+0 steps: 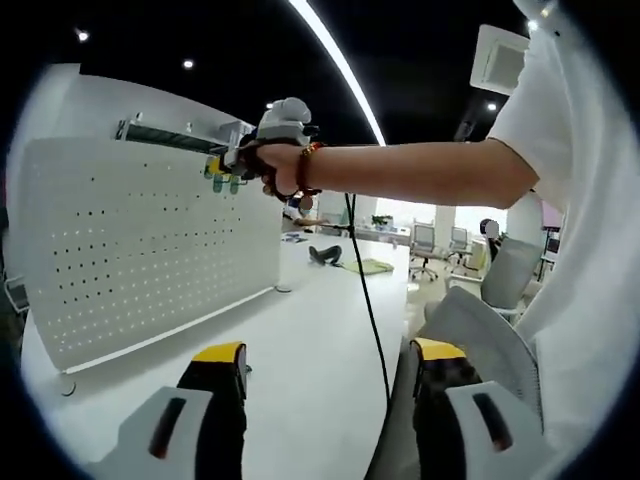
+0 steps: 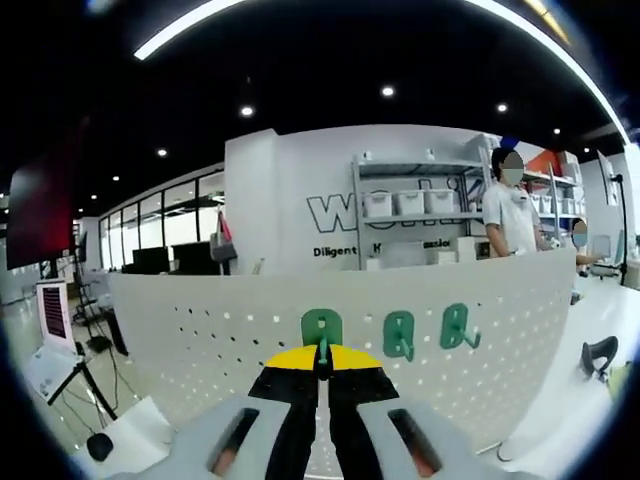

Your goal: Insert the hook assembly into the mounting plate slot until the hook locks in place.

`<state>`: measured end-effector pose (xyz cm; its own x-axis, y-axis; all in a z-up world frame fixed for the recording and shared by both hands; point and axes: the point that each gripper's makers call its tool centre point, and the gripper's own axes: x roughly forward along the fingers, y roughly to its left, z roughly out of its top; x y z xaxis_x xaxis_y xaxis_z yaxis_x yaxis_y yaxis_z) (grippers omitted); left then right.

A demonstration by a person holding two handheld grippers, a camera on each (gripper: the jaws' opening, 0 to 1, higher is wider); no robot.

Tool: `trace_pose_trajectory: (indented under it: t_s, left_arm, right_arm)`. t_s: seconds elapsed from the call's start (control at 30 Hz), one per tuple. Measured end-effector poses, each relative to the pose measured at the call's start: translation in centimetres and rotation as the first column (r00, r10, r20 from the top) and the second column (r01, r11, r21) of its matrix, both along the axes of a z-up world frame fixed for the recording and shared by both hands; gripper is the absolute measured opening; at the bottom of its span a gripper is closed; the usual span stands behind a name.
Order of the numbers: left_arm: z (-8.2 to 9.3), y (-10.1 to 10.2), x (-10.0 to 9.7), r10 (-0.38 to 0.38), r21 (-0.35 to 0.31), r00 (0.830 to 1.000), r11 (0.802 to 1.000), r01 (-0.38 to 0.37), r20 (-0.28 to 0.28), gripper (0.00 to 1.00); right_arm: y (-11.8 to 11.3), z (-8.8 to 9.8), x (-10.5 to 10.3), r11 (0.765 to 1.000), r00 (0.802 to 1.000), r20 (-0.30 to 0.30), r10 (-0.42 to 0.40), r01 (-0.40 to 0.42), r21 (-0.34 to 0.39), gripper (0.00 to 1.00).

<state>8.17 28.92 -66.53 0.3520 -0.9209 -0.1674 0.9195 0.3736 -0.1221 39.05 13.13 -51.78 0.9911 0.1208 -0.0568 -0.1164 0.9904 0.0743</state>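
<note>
1. One white perforated mounting plate (image 2: 400, 300) stands upright on the white surface (image 1: 310, 350), straight ahead of the right hand-held gripper (image 2: 323, 372)
2. Three green hooks sit near its top edge; two (image 2: 399, 334) (image 2: 458, 326) hang free to the right
3. The right hand-held gripper is clenched on the third, the hook assembly (image 2: 322, 330), its stem upright and running forward into the plate; this one is nearer, so the push looks to be straight ahead
4. The left hand-held gripper (image 1: 325, 368) hangs well back, released, holding nothing
</note>
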Motion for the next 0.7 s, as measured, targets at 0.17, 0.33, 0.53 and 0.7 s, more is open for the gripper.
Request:
trace_pose_trajectory:
  t_s: [0.17, 0.33, 0.53, 0.7]
  left_arm:
    - [0.1, 0.4, 0.3, 0.011, 0.000, 1.000, 1.000, -0.011, 0.004, 0.70]
    - [-0.1, 0.7, 0.5, 0.008, 0.013, 1.000, 1.000, -0.008, 0.001, 0.69]
    - [-0.5, 2.3, 1.7, 0.066, 0.017, 0.998, 0.998, -0.065, -0.024, 0.69]
    - [-0.9, 3.1, 1.6, 0.077, 0.029, 0.997, 0.997, -0.076, -0.029, 0.68]
  right_arm:
    - [-0.2, -0.2, 0.9, 0.999, 1.000, -0.011, -0.010, 0.010, 0.032, 0.01]
    - [-0.1, -0.4, 1.8, 1.000, 1.000, -0.024, -0.011, 0.012, 0.029, 0.01]
    - [-0.1, -0.8, 2.4, 0.999, 0.999, -0.035, -0.014, 0.015, 0.046, 0.01]
    - [-0.3, -1.2, 3.0, 0.999, 0.999, -0.044, -0.014, 0.016, 0.047, 0.01]
